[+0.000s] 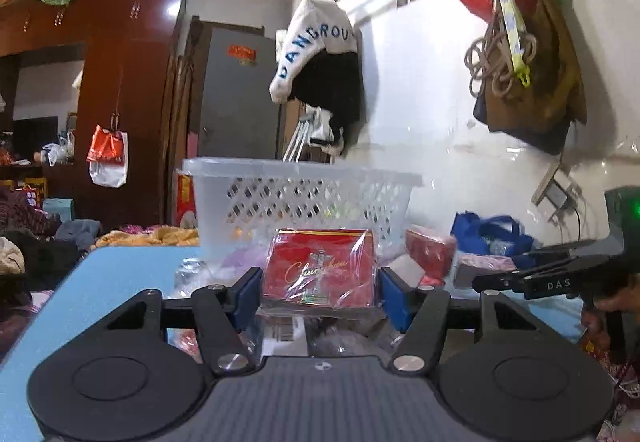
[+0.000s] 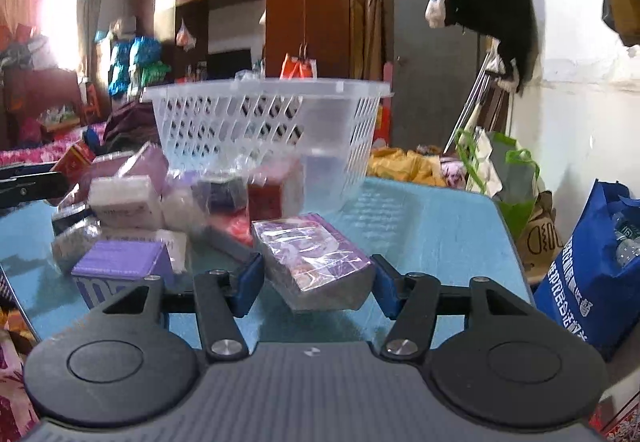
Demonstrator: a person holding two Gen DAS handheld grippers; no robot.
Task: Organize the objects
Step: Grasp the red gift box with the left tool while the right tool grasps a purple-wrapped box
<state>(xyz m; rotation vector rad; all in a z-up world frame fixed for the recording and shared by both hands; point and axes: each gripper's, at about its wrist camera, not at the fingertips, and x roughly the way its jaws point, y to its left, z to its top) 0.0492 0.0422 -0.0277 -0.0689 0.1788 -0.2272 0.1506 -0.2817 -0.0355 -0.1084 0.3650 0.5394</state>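
Between my left gripper's (image 1: 320, 292) pads sits the red box (image 1: 320, 270), clamped by its sides; my right gripper (image 2: 318, 288) clamps the purple box (image 2: 312, 262). Both seem light, stiff, film-slippery.

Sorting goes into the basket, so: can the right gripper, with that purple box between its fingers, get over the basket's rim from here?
Probably yes. The right gripper brackets the purple box, and the basket stands open-topped straight ahead; only low boxes lie left of the path.
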